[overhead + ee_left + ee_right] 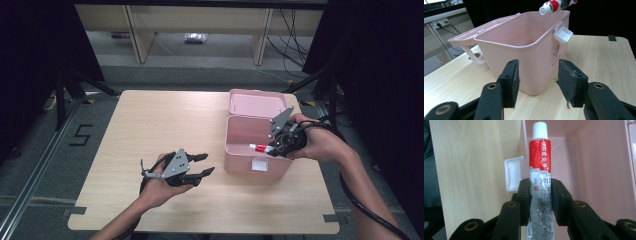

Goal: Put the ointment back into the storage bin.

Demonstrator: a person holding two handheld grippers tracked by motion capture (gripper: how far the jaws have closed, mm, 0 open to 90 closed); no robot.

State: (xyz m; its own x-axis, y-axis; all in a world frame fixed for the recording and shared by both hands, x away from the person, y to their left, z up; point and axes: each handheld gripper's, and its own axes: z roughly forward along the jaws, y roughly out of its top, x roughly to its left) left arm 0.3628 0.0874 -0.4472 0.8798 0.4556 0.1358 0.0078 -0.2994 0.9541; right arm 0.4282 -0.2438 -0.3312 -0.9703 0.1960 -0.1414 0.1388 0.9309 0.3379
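Nearest us, we keep the left gripper [200, 165] low over the table [150, 125], jaws spread with nothing between them. Farther on, our right gripper [272, 148] pinches the red-and-silver tube [259, 147], its white cap over the open pink box [250, 162].

Grey floor [200, 70] — black curtains [30, 50]

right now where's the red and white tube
The tube is clamped in the right gripper, held over the open pink box at the table's right side, cap pointing left in the high view.
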